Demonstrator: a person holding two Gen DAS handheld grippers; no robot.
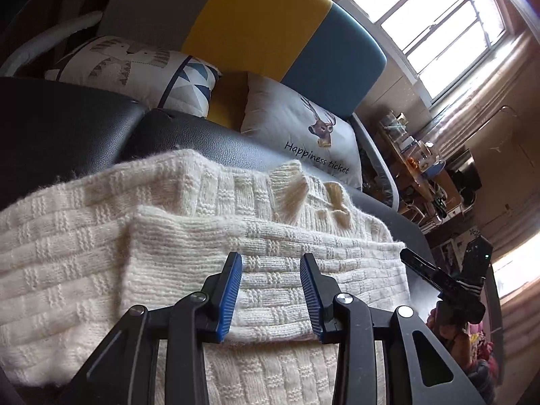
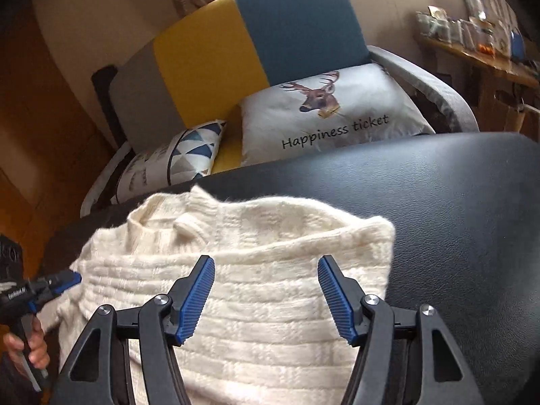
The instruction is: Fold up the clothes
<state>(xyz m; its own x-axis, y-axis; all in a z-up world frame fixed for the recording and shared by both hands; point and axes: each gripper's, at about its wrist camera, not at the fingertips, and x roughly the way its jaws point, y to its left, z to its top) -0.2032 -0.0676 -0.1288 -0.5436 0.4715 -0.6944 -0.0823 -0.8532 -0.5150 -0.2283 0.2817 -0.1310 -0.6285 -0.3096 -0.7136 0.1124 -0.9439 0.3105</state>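
Left wrist: sweater (image 1: 209,236) beneath spread claw (image 1: 271,292).

Sweater (image 1: 276,283) – fuzzy cream knit; seat (image 2: 455,202) – glossy black leather.

This is a lived-in room of a home. An armchair (image 2: 270,30) upholstered in grey, yellow and blue panels holds two printed cushions, one with a stag (image 2: 324,114) and the words "Happiness ticket", one with blue triangles (image 2: 189,152). A window (image 1: 428,23) with curtains (image 1: 499,77) lets in daylight, and a cluttered wooden shelf (image 2: 479,54) runs along the wall.
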